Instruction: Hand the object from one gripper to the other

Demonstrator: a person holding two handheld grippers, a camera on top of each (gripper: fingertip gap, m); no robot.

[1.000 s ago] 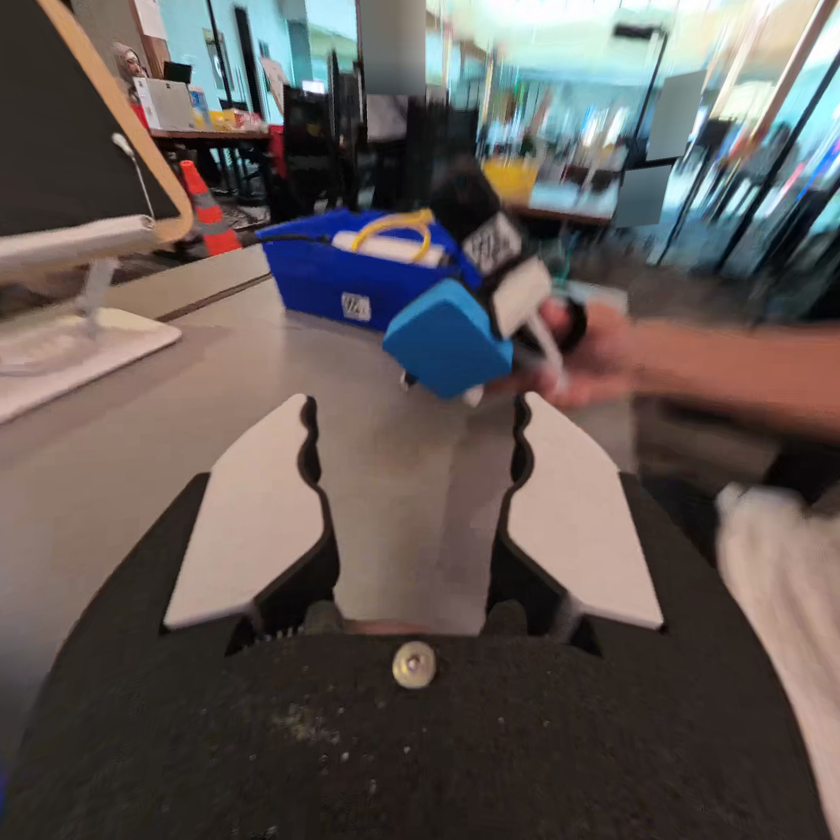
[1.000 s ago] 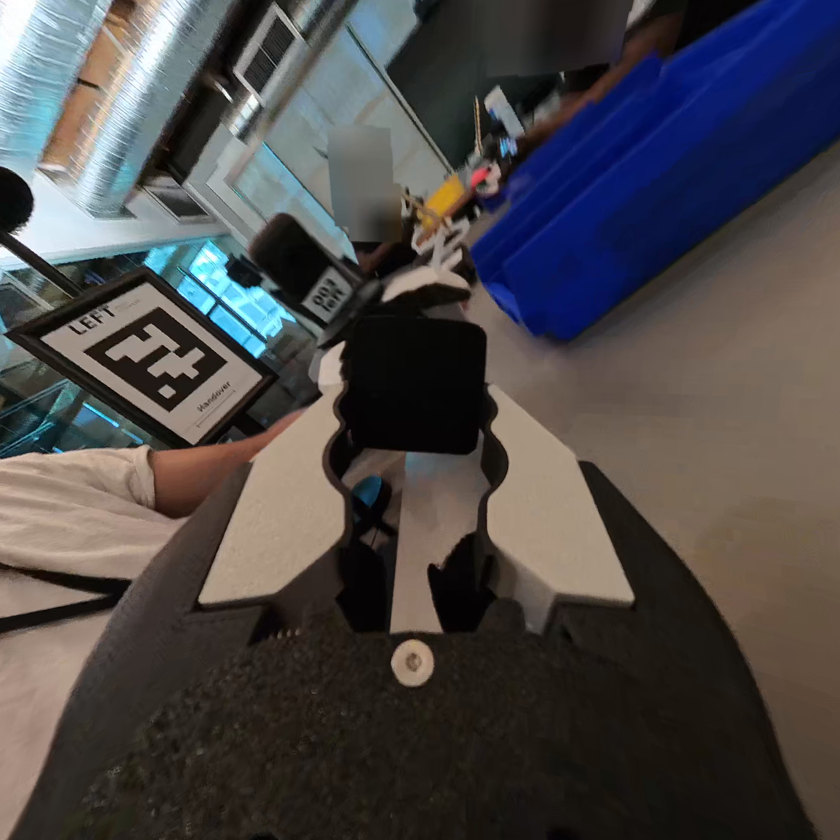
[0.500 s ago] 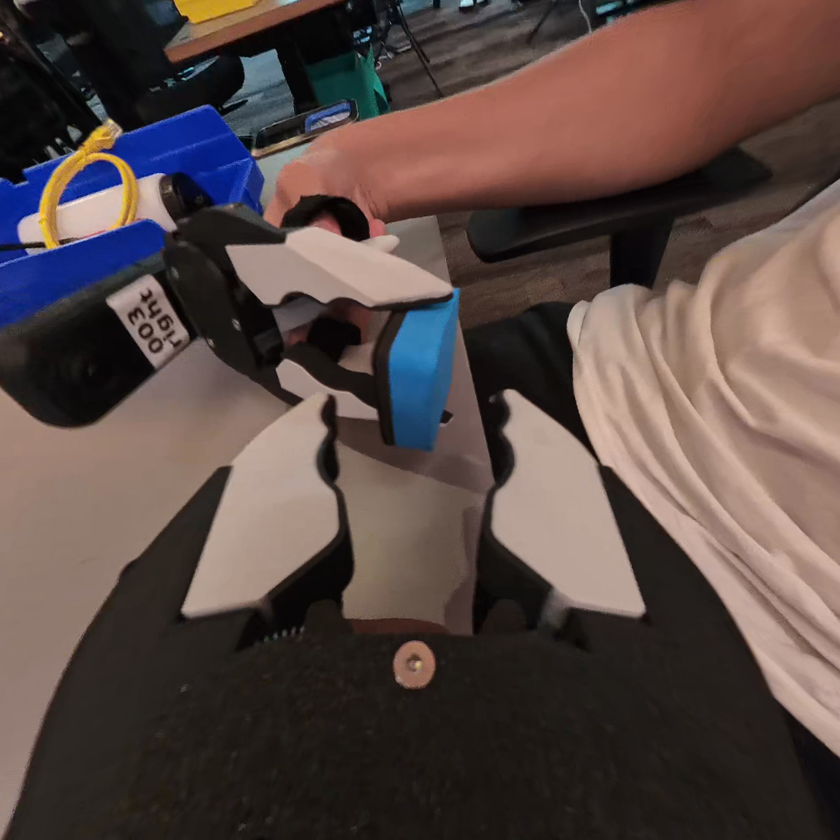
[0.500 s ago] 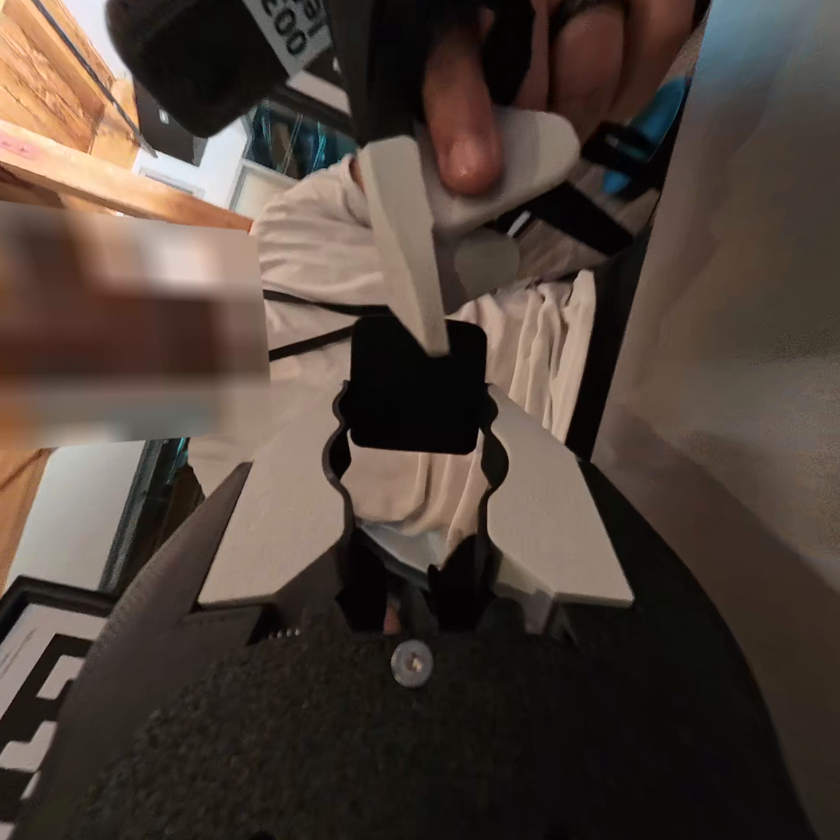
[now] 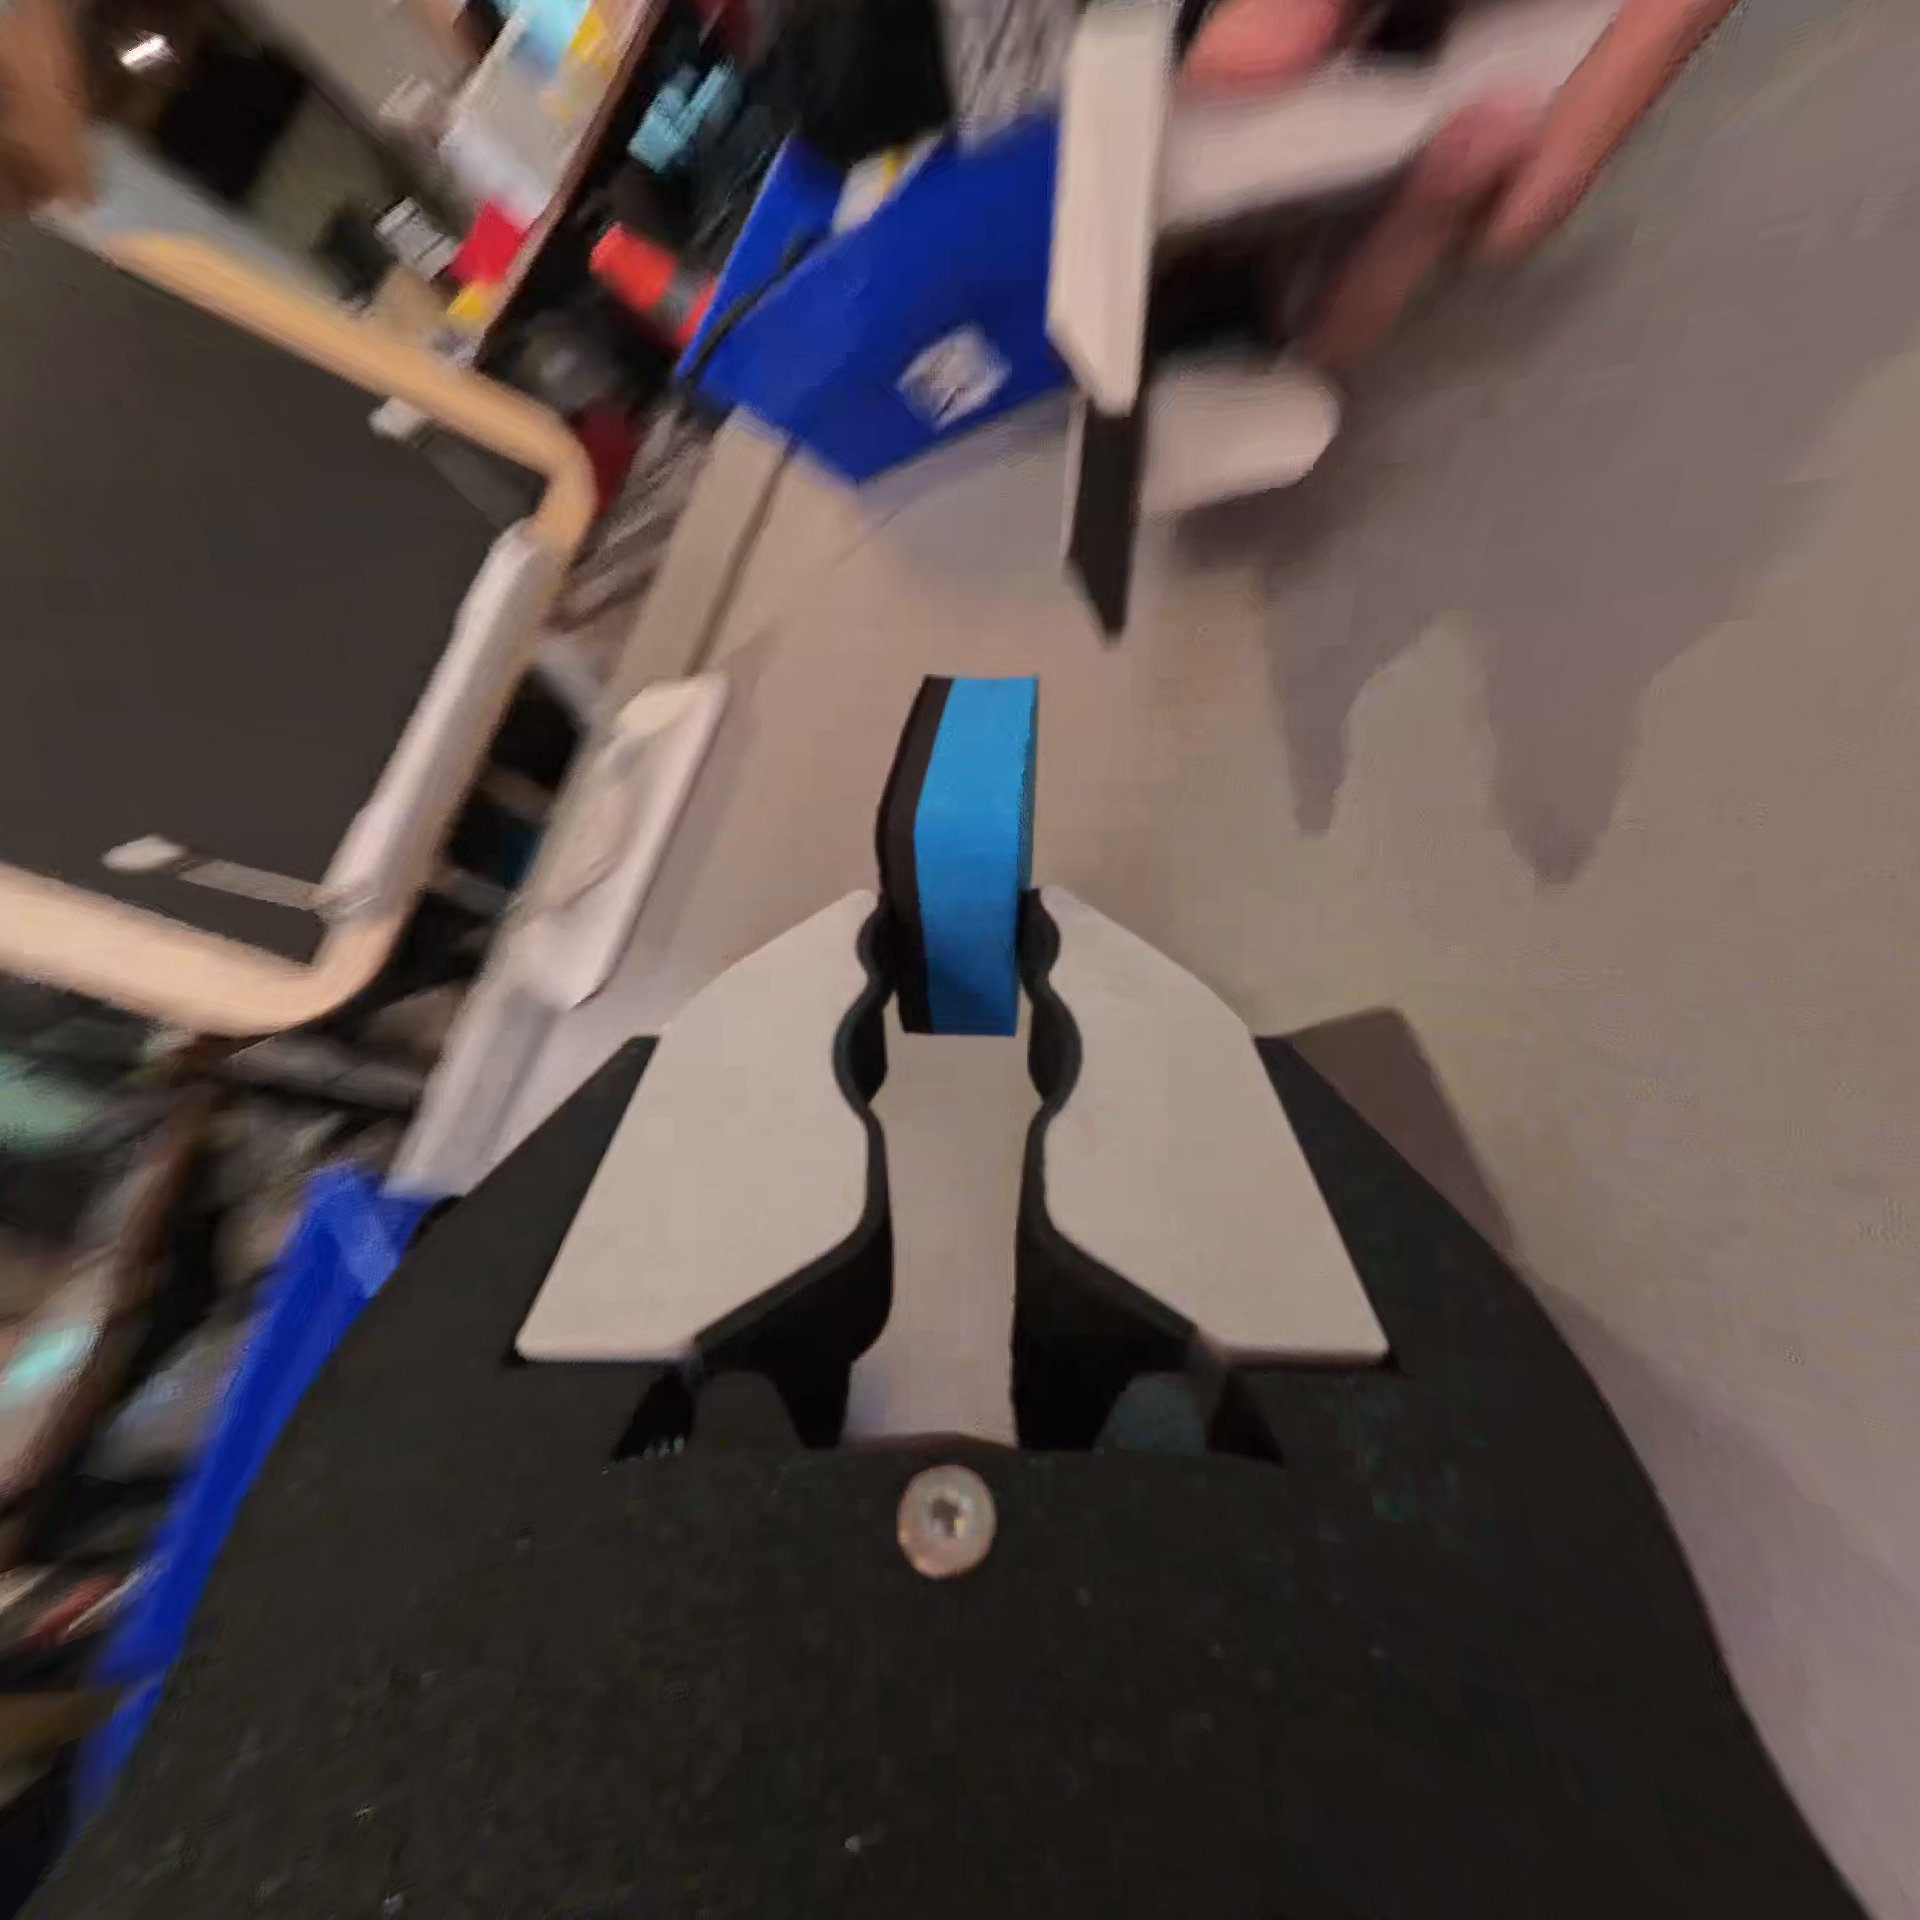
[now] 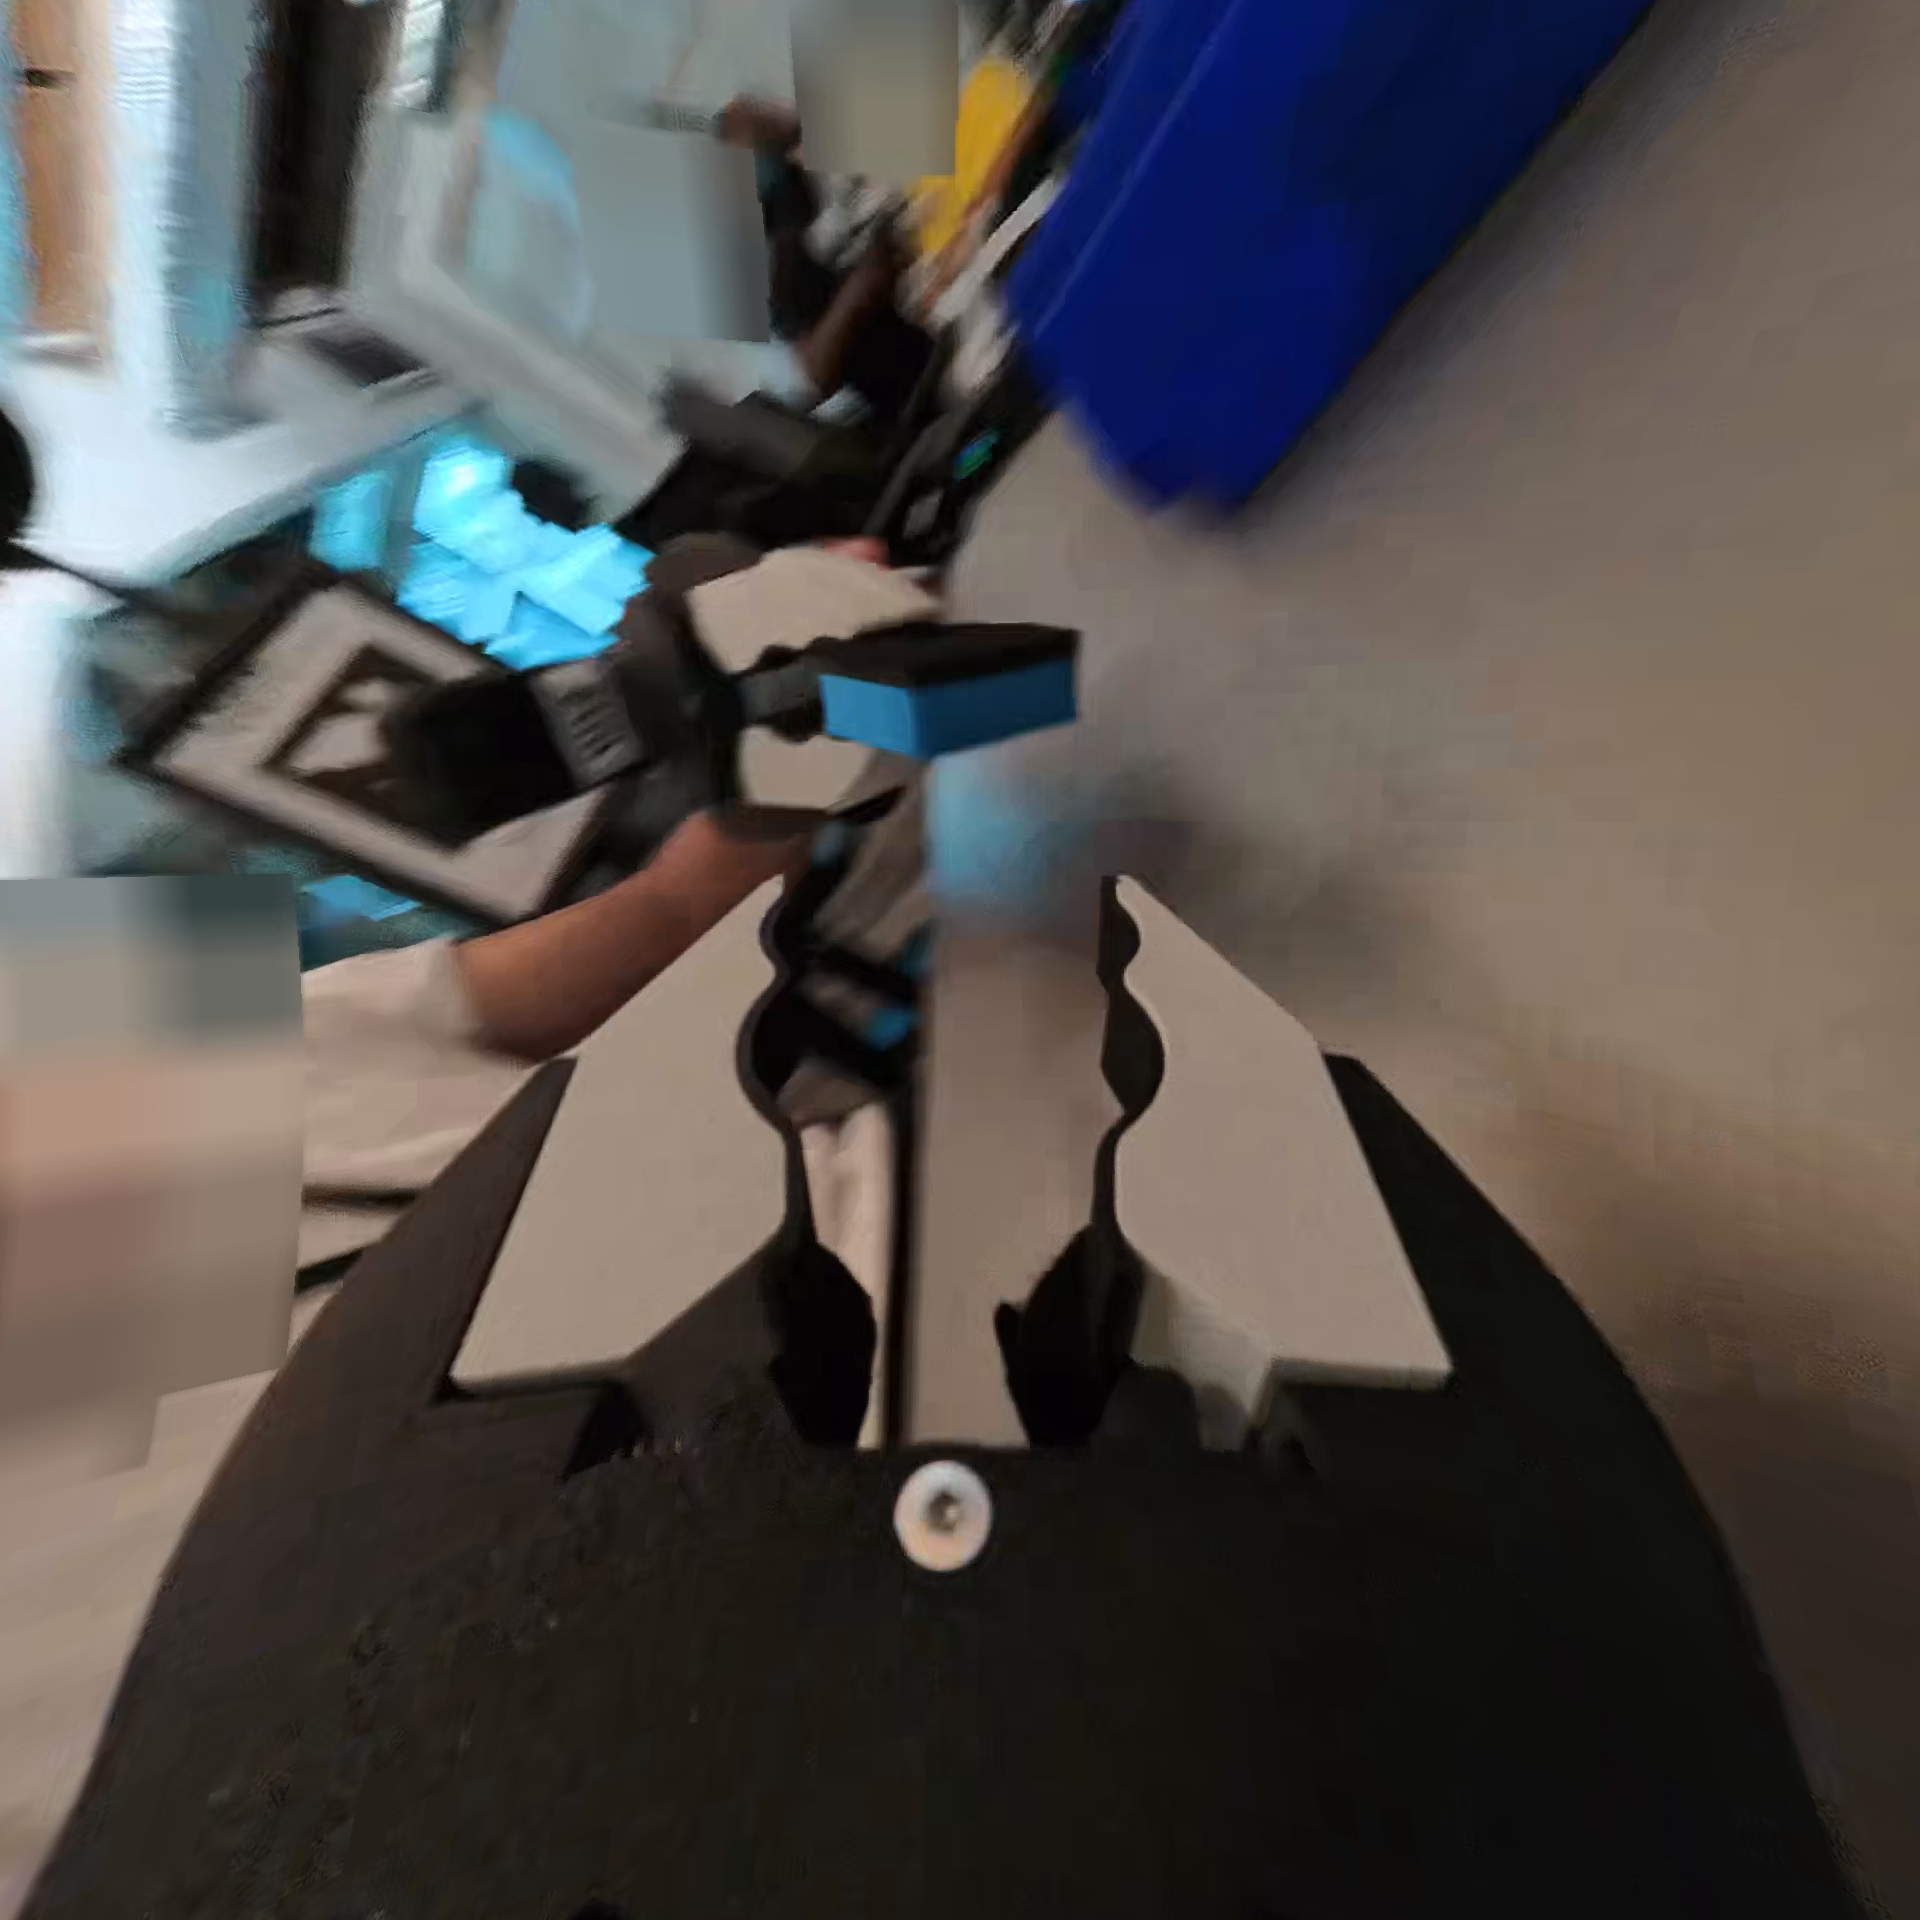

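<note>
In the left wrist view we see our left gripper with its jaws clamped on the object, a foam pad with a bright blue body and a thin black layer on one face. The pad stands on edge at the centre of the frame, its lower part pinched between the two white fingertips, its upper part sticking out beyond them. Above it, toward the upper right of the frame, our right gripper hangs well apart from the pad, blurred, with a hand behind it. The grey counter fills the right side of the frame, and a blue bin sits at upper centre. A dark panel with a pale wooden rim takes up the left side.

In the right wrist view our right gripper has its jaws apart with nothing between them. Up and to the left of centre we see the left gripper from the side, holding the pad flat, black layer up, blue beneath. A forearm runs down and left from it. A blue bin shows at the upper right over the grey counter. A board with a black-and-white square marker sits at the left, heavily blurred.
</note>
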